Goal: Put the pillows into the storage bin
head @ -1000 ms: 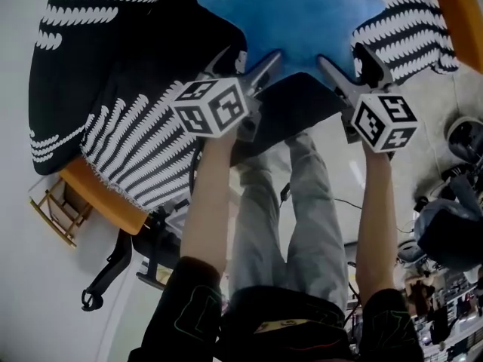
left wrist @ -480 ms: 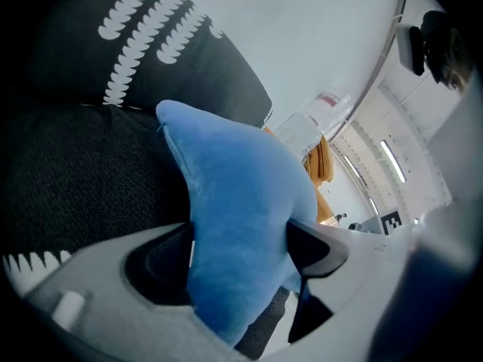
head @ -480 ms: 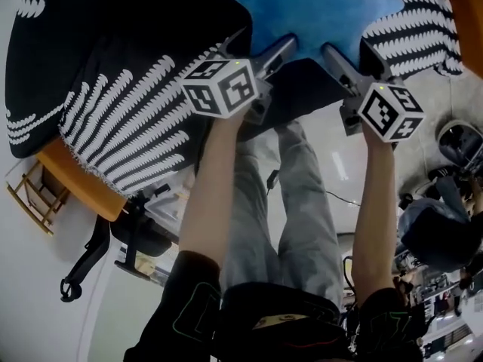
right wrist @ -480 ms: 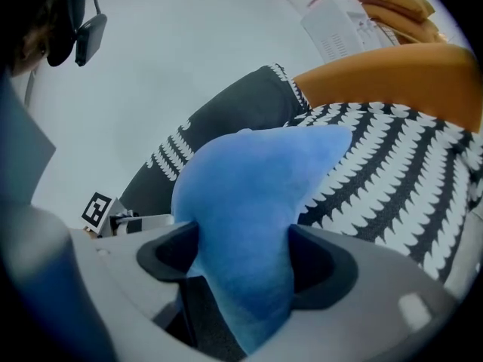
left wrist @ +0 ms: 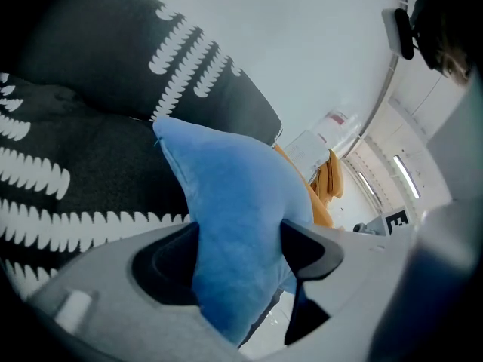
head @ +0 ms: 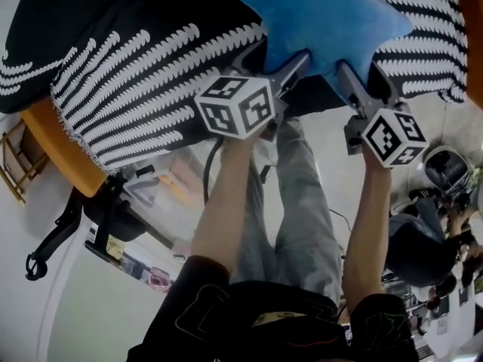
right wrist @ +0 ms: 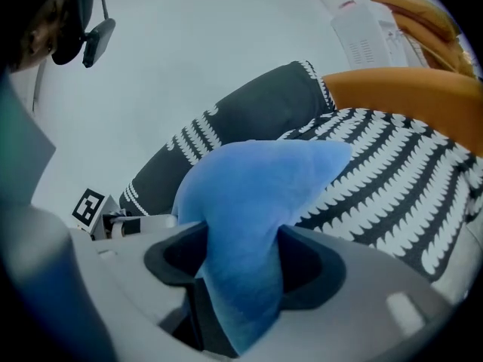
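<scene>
Over the striped fabric, the left hand-held gripper and right hand-held gripper have just been closing onto corners of the blue pillow, which seems soft and light.

An orange furniture edge is seen at nine o'clock in the head view, with a wooden rack just beside it. A black stand is found at eight o'clock, with a clear plastic box near it.
</scene>
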Demonstrator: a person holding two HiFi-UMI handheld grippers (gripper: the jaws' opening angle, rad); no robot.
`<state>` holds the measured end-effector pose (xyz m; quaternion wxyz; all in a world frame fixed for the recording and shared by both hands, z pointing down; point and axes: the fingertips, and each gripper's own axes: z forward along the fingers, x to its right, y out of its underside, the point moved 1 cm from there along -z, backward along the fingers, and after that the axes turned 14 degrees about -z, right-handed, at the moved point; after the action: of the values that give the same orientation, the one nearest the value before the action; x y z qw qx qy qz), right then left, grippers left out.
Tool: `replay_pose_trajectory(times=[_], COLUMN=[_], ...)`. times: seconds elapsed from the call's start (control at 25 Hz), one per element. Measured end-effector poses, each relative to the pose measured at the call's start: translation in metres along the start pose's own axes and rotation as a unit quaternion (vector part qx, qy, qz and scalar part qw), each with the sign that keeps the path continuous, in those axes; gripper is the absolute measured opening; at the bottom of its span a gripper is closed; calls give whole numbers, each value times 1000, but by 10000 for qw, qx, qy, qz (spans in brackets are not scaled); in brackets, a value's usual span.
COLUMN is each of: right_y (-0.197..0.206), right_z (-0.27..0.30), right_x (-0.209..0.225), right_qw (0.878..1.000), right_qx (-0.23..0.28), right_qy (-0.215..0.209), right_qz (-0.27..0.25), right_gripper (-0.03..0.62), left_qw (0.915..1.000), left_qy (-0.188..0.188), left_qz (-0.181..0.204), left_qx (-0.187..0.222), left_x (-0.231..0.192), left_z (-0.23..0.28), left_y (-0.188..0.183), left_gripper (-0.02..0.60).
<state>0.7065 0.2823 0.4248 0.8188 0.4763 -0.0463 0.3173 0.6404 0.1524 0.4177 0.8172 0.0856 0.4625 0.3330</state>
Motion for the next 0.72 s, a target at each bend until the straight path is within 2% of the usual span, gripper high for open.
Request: replay_pose_trajectory(times=[0.2, 0.32, 0.52, 0.72], right_y=[20, 29, 40, 61], right_z=[71, 82, 74, 75], right_x=[-20, -47, -99, -143], right_qw=[9975, 9934, 9796, 9622], right_qx=[-58, -133, -305, -417], right_qy=[-674, -1019, -1605, -2145], right_qz=[-205, -508, -1169, -1625], right_gripper=[288, 288, 288, 288], left_qw=[9972, 9927, 9767, 9578], left_qy=[-502, -709, -1121, -1458], left_qz=[-54, -187, -617, -891], left_qx=[553, 962, 1721, 2311], left_x=[-66, -86, -98, -116], left_z=[-10, -39, -101, -149], left_y=[-10, -2, 28, 58], left_gripper=[351, 351, 350, 348])
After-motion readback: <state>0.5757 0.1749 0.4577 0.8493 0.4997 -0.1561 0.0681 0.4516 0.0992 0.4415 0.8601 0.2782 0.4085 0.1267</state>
